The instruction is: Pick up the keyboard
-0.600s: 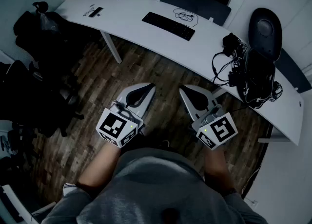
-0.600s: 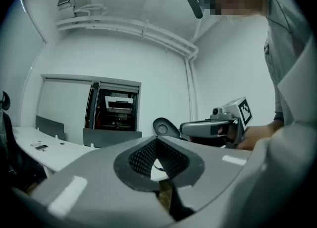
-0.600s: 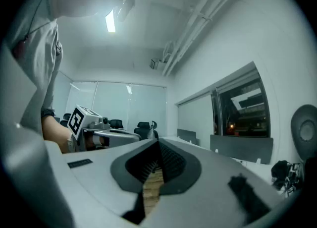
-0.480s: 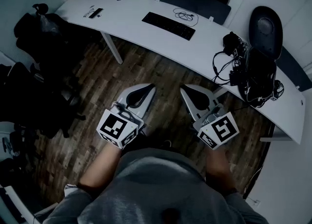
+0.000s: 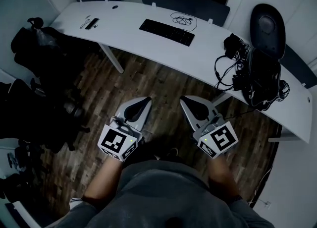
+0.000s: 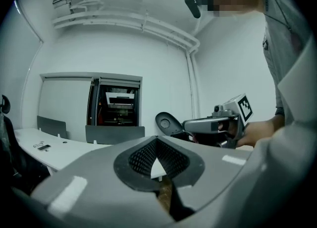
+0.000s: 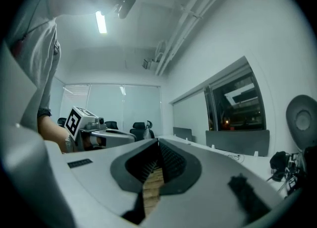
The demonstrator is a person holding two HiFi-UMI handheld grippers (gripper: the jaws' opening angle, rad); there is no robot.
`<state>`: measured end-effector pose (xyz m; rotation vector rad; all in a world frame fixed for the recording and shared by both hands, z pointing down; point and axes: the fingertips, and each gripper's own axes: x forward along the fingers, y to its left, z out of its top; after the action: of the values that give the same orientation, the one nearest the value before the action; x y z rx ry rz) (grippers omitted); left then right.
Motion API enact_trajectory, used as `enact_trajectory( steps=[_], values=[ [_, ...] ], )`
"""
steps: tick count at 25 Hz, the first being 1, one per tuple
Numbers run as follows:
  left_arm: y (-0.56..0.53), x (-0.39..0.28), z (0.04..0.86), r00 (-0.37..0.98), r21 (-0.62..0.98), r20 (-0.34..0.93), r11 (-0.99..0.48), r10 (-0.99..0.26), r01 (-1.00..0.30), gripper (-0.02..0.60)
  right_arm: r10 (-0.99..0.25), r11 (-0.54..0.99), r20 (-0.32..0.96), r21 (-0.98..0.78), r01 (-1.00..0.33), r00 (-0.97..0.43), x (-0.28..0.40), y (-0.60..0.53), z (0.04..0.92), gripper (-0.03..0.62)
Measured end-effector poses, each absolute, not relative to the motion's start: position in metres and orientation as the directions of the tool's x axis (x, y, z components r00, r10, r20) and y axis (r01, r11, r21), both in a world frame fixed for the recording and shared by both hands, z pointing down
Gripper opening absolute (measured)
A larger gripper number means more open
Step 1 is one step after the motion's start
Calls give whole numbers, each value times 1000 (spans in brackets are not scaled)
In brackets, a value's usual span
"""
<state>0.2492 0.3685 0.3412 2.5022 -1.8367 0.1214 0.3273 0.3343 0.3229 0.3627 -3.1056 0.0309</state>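
Black keyboard (image 5: 166,32) sits on the white desk (image 5: 124,19), and well short of that desk the left gripper (image 5: 147,99) and right gripper (image 5: 183,98) hover closed and empty, so this looks like the approach, with reaching in and opening up to come.

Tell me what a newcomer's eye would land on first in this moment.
The left gripper and right gripper catch the eye first, held side by side at the bottom centre over the wooden floor, jaws shut and empty. Beyond them, the black keyboard lies near the middle of the long curved white desk, well apart from both grippers. A dark tangle of cables crowds the desk's right end.
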Motion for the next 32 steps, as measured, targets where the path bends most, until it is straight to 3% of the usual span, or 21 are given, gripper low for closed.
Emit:
enact_trajectory(
  steps=[32],
  values=[
    [301, 37, 362, 531, 17, 94, -532, -842, -847, 5, -462, 881, 164, -32, -472, -872, 123, 283, 343, 15]
  ],
)
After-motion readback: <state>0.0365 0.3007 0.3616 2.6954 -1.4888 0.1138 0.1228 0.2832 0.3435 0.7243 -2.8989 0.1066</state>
